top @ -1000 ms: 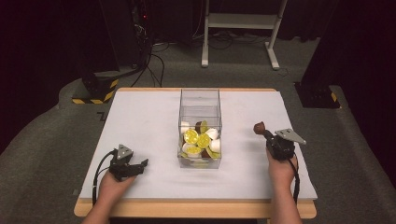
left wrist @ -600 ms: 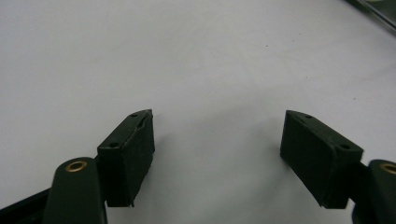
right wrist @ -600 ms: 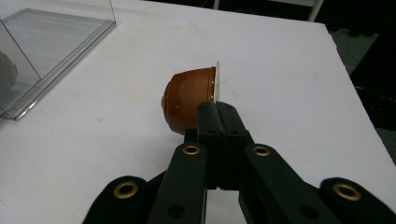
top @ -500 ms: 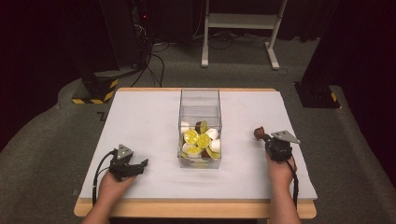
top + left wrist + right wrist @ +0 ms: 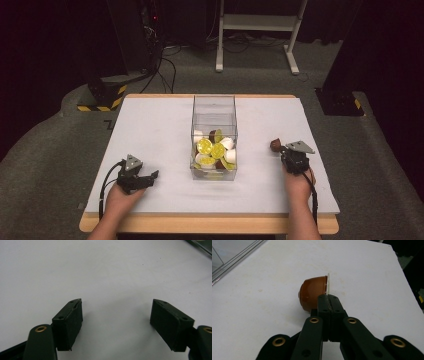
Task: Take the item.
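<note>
Right gripper is clenched on the rim of a brown coffee capsule, low over the white table, right of the clear bin; left gripper gapes, holding nothing, left of that bin; many capsules remain inside, so emptying looks barely begun.

A clear box is standing upright in the middle of the white table, splitting the surface into two open halves. The box is holding a heap of yellow, white and brown capsules in its lower part, while its upper part is staying open from above. The left gripper is sitting low near the front edge with its jaws spread wide over bare table. The right gripper is pinching a brown capsule by its rim, well apart from the box wall, with bare table lying all around it.
</note>
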Motion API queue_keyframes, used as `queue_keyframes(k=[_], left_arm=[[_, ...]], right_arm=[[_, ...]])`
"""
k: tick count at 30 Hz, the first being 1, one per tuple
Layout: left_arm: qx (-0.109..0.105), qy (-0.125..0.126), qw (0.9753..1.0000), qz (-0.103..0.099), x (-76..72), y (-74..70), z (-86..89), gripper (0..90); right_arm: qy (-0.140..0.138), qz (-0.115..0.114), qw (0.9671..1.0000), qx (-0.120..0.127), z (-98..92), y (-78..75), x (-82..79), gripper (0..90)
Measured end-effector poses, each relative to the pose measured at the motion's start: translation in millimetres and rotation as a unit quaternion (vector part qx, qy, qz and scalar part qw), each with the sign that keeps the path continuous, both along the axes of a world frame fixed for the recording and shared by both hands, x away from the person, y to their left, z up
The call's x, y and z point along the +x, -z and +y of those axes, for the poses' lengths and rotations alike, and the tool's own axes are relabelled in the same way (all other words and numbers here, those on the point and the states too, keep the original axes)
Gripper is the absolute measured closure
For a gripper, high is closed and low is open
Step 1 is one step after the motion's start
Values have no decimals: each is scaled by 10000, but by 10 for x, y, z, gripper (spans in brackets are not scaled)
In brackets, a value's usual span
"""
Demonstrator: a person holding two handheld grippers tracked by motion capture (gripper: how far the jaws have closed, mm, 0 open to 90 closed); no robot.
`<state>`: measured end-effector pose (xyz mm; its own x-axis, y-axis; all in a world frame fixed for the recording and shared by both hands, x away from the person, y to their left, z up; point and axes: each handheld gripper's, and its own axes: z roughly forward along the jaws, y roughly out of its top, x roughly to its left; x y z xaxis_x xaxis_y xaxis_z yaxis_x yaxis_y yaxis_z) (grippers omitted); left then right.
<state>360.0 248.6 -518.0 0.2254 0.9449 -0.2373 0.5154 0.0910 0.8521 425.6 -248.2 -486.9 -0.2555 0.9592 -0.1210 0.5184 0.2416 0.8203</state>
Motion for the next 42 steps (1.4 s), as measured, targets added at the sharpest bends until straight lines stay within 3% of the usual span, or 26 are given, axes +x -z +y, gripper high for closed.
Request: queue_keyframes(k=[11, 27, 39, 42], left_arm=[[-2, -1, 10000, -1, 0, 0, 0, 263], [-6, -2, 10000, 0, 1, 0, 0, 263], [-9, -4, 10000, 0, 1, 0, 0, 263], [-3, 0, 10000, 1, 0, 0, 0, 263]], right_arm=[[-178, 11, 9998, -65, 113, 8, 3, 882], [-452, -159, 9987, 175, 274, -69, -42, 724], [-463, -267, 9981, 297, 361, -128, -112, 529], [-467, -189, 9982, 325, 386, -133, -135, 428]])
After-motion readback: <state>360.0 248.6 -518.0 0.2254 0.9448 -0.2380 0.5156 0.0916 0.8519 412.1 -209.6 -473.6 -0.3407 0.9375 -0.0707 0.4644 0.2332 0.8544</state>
